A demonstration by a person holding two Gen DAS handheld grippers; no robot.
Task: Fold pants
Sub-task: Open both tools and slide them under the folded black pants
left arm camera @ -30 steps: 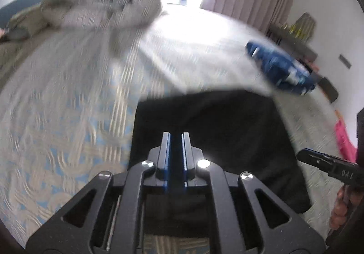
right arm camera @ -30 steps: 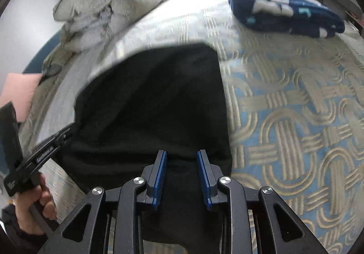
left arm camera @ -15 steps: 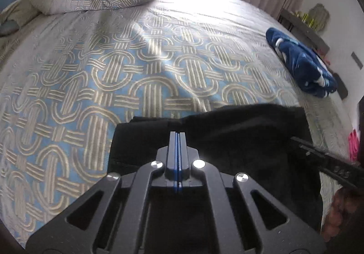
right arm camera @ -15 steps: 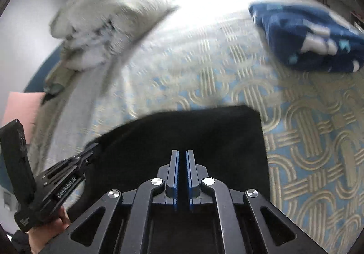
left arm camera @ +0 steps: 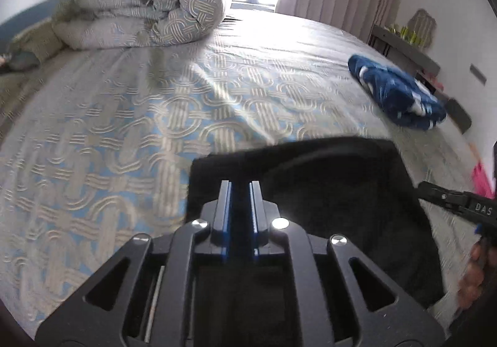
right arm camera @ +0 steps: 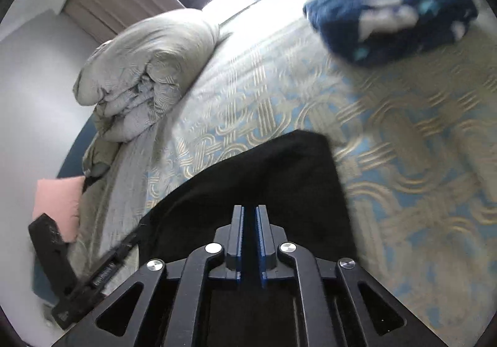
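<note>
Black pants lying on patterned bed, already folded into compact rectangle. Left gripper and right gripper each nipping near edge, jaws having just been opening slightly, narrow gap showing dark cloth. Paired hold probably keeping layers aligned for next fold. Long axis looking crosswise between grippers; uncertain. Blue bundle lying well apart.

Pants: plain black. Bedspread: light blue with beige interlocking rings. Rolled duvet: same ring pattern. Folded garment: navy with white markings.
</note>
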